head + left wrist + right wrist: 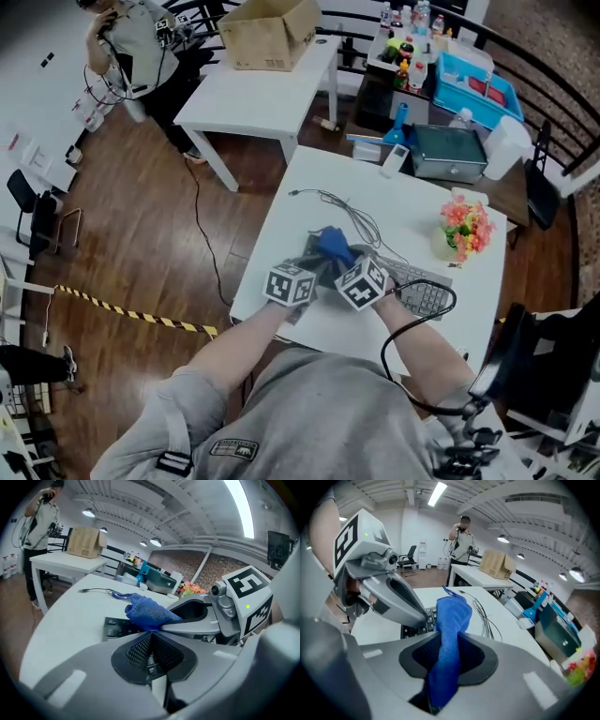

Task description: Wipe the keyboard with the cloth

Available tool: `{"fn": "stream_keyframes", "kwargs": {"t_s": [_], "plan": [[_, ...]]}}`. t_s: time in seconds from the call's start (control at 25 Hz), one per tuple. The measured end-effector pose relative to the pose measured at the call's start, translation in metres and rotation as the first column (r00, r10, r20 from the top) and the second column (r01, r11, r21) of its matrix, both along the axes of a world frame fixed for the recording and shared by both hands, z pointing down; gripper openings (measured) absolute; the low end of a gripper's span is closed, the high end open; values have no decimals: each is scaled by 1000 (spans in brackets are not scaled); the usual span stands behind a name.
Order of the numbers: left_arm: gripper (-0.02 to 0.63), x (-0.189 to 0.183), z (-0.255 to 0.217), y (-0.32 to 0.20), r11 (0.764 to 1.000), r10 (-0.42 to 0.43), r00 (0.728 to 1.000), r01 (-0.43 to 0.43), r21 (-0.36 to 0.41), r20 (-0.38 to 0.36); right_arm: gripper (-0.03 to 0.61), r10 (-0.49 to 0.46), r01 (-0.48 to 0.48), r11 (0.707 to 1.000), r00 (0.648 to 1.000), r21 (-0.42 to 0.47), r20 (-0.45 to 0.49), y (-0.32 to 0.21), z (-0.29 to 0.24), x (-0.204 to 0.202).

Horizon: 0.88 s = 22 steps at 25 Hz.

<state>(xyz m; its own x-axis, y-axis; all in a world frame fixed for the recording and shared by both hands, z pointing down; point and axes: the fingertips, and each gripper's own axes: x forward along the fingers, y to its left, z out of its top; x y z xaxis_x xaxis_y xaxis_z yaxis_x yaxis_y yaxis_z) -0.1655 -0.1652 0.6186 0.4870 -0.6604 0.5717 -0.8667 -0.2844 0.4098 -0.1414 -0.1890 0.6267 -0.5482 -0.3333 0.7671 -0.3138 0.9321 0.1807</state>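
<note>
The right claw (pixel 448 645) grips the cloth (pixel 452 613), bunched over the keyboard's (pixel 422 292) left end on the table (pixel 309 183). The left claw (pixel 151 645) is pinched shut and empty. Wiping looks barely begun, with most keys left.

Grips blue cloth (pixel 452 613) in right gripper (pixel 449 638) jaws, fabric bunched upright; hovers above dark keyboard (pixel 414 629) on white table (pixel 511 630), left gripper (pixel 423 616) just beside.

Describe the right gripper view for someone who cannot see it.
The right gripper clamps a blue cloth between its jaws, above a black keyboard on a white table. The left gripper juts in from the left, its tip beside the cloth.
</note>
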Motion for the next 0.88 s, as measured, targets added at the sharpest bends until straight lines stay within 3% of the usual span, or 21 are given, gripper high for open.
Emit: {"fn": "stream_keyframes", "kwargs": {"t_s": [0.2,0.4,0.64,0.88], "plan": [[-6,-55,9,18,997,-70,997,71,-32,33,107,-83,83,996,997,-17,-4,21,12,-62],[-6,-67,18,26,996,-57,997,60,-64,53,107,-89,88,996,996,-16,-28,28,23,-73],[-6,-38,15,14,998,13,999,-11,-57,45,107,-46,46,999,998,-20,-33,24,21,-49],[-6,26,11,-3,990,134,990,-133,-47,35,107,73,-74,997,996,-13,-59,11,20,25]]}}
